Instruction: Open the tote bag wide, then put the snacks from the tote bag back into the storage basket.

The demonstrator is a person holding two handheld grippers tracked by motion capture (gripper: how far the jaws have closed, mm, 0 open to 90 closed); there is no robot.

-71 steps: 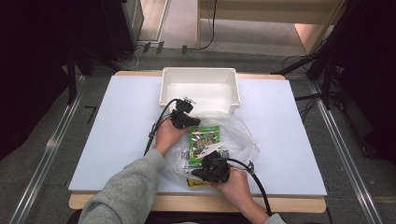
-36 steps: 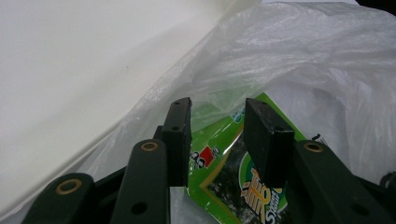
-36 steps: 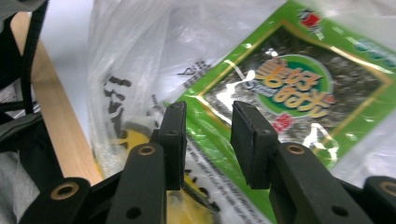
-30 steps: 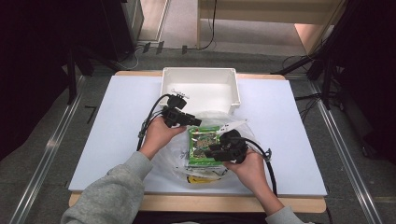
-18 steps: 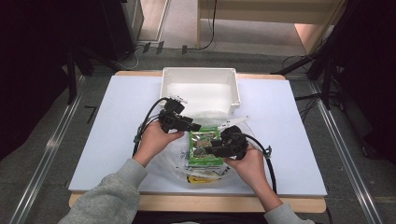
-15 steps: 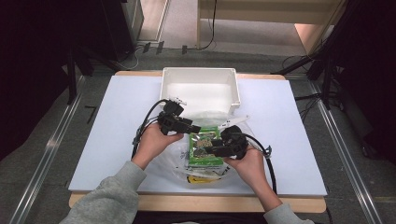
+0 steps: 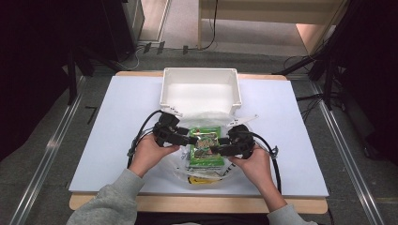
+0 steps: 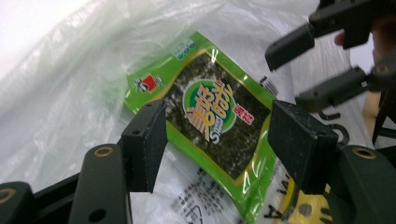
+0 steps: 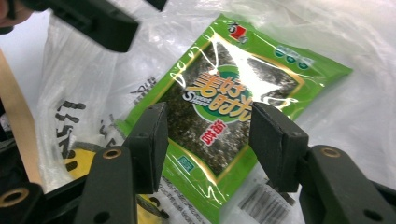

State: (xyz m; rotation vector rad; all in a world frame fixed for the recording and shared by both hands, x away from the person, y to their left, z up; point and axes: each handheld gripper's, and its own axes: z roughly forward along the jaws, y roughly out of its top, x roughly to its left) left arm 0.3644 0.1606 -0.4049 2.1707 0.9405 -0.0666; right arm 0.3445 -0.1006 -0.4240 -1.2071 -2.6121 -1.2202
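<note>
My left tongs [image 7: 186, 138] and right tongs [image 7: 220, 149] have just been opening; both stand spread, pinching nothing. The green packet [image 7: 205, 146] lies inside the clear bag [image 7: 187, 166] at the frame's lower centre, between them, on the counter [image 7: 117, 117].

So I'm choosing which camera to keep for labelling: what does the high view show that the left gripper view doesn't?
High view alone: the white bin behind the clear plastic bag, the white table mat, and both of the person's hands holding the left tongs and right tongs. Left gripper view alone: the lettering on the green snack packet and the gap between its own open jaws. Both show the packet, the bag and the right tongs.
</note>
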